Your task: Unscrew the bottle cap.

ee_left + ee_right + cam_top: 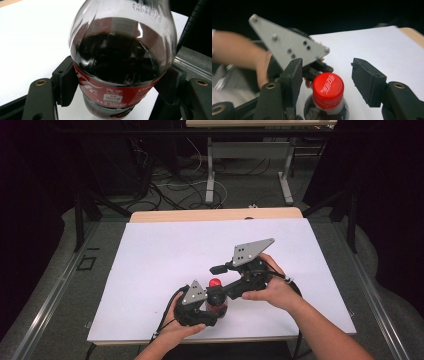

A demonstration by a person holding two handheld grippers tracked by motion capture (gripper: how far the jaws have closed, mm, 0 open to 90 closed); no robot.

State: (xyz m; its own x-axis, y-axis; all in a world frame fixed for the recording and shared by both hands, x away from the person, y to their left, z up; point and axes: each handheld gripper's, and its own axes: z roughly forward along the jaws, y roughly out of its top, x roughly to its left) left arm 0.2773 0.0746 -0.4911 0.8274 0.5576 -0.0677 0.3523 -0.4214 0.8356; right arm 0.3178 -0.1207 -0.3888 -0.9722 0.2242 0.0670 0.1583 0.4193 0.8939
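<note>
1. Two grippers on one cola bottle (pixel 120 65), near the table's (pixel 150 250) front edge. Left gripper (pixel 120 85) is clamped on the label band, keep it firm.
2. Right gripper (pixel 327 75) is spread open w/ jaws either side of the red cap (pixel 327 88), not touching.
3. IMO center it, close square, then twist; off-center prob slips.

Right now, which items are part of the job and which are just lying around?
In the job:
- cola bottle, held at its label by the left tongs
- red cap, between the open right tongs, not yet gripped
- white table top under it

Just around:
- cables on the floor
- far table legs
</note>
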